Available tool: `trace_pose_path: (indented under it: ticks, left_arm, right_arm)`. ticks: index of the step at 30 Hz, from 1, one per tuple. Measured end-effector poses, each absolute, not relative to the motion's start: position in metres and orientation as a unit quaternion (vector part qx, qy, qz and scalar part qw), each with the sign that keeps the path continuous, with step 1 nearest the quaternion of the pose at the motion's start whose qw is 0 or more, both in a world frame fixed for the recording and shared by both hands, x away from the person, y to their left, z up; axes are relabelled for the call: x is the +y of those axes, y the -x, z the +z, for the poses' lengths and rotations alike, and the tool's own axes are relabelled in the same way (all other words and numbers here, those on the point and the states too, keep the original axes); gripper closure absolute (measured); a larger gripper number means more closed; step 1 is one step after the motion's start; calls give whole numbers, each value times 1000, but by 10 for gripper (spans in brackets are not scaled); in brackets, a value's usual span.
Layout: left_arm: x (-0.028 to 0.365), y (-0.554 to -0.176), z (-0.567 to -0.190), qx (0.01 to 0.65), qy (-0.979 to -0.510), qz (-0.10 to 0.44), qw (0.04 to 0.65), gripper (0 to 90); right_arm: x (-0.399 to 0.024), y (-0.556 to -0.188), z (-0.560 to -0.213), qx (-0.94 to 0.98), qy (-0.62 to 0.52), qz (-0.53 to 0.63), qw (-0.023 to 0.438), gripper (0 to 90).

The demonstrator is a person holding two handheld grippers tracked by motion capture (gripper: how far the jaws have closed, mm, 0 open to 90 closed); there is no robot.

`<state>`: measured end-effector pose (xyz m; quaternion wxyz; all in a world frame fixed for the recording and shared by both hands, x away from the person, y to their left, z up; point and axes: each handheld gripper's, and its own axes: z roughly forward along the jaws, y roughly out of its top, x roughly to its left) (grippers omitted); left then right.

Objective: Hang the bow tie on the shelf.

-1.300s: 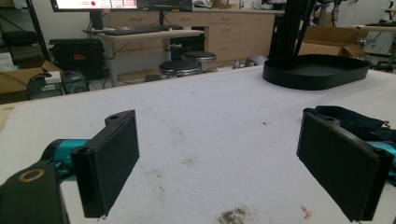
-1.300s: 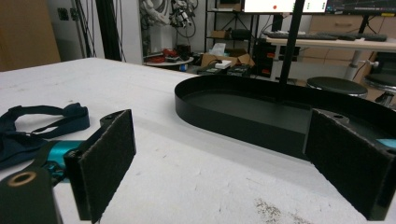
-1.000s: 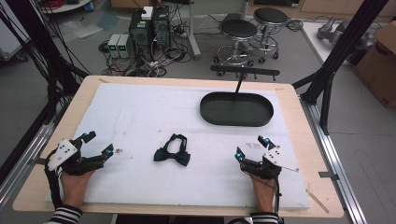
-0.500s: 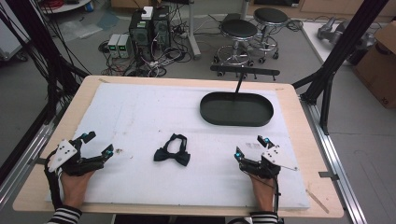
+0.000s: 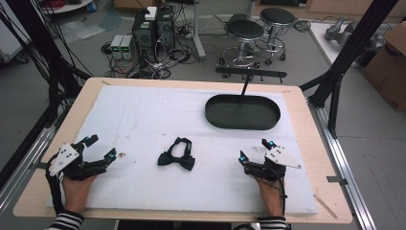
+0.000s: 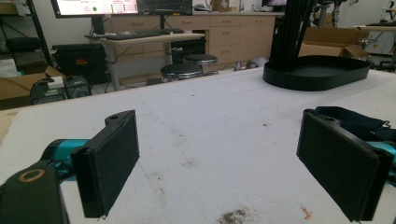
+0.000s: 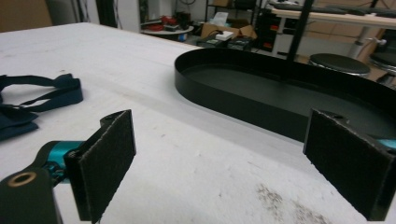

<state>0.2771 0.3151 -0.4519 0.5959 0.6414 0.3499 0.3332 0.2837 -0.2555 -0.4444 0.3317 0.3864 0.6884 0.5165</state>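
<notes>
While both grippers rest low on the white worktop [image 5: 143,110] with nothing between their fingers, the work looks to be at its very start: the approach to the bow tie [image 5: 177,154] has not yet begun. The left gripper [image 5: 99,147] sits with its fingers [image 6: 108,161] spread wide and released, and the bow tie lies off to their right, partly hidden behind the right-hand finger in the left gripper view. The right gripper [image 5: 254,150] is likewise released, fingers [image 7: 103,161] well apart; from its view the bow tie lies to the left of the fingers, and the black oval tray [image 7: 233,98] stands ahead of them and a little right, empty as far as can be seen.

The bow tie lies flat between the two grippers, apart from both, its strap looped on the far side of the knot. My judgement is that the next move calls for one gripper to swing inward toward it, lower the fingers astride the knot, and close on the fabric. Since the cloth is limp and lies flush with the worktop, the fingers probably need to press right down to catch it. The tray beyond seems the likely destination.
</notes>
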Motion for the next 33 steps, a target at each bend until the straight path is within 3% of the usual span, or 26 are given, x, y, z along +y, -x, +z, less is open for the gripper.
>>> trace_pose_path:
  ticks: [14,33]
  left_arm:
    - [315,-277,-452,352,-642,333,595,134]
    - [315,-277,-452,352,-642,332,595,134]
  right_arm:
    - [-218,-299,-395,731,-314,537,280,84]
    - [-157,-324,-381,803,-236,532,126,95]
